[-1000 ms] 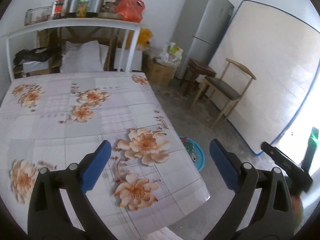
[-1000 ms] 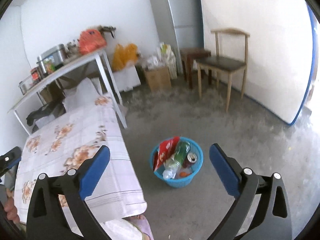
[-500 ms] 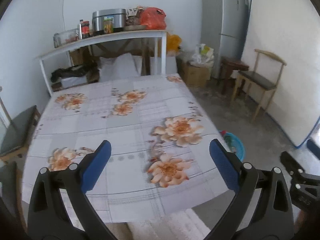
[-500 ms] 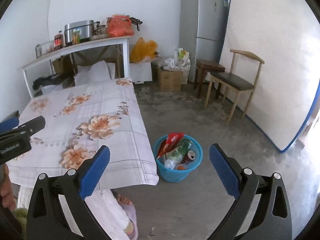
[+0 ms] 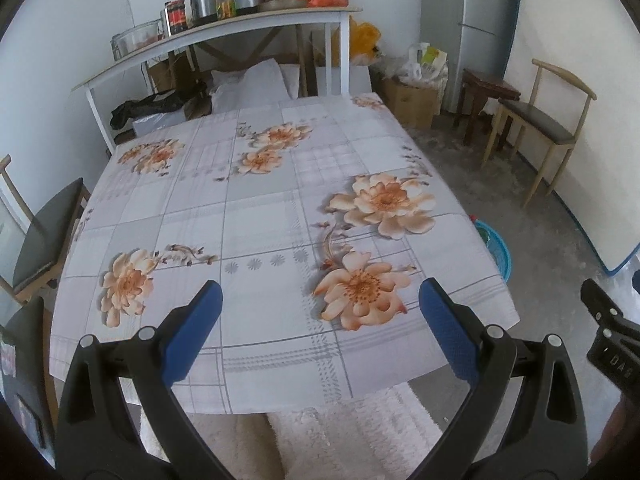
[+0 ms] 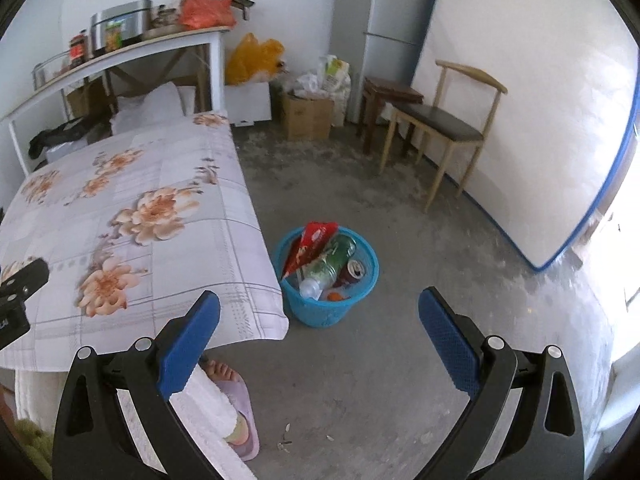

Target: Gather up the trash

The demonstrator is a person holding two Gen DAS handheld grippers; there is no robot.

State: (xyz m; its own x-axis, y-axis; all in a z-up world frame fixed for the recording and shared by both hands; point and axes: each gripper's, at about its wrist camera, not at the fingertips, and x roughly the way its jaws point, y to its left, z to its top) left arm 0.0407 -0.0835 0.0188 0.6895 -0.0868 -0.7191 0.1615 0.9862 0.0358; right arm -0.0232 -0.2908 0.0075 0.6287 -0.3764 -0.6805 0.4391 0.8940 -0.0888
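- My left gripper (image 5: 320,324) hangs empty over the near edge of the surface (image 5: 256,216), its blue pads spread wide; I see nothing loose on the floral cloth beneath it.
- My right gripper (image 6: 319,328) is likewise spread and holds nothing, poised over bare concrete floor (image 6: 420,240) with my slippered foot (image 6: 230,392) just below the left finger.
- The relation that counts: the blue basket (image 6: 320,312) stands on the floor just beside the surface's near right corner, ahead of the right gripper and a little to its left. The right hand is plainly the nearer; from the left wrist view only a sliver of the rim peeps past the cloth's edge.
- The basket is a round, latticed plastic tub, upright and full: a red wrapper (image 6: 310,242) leans against its left wall, a clear plastic bottle (image 6: 326,270) lies slanted with its cap toward me, and a drinks can (image 6: 355,269) shows its lid on the right.
- A few small scraps (image 6: 286,442) lie on the floor near my foot; too small to identify, perhaps the last pickings.
- Farther off, a wooden chair (image 6: 444,128) with a dark padded seat stands by the leaning mattress (image 6: 520,120).
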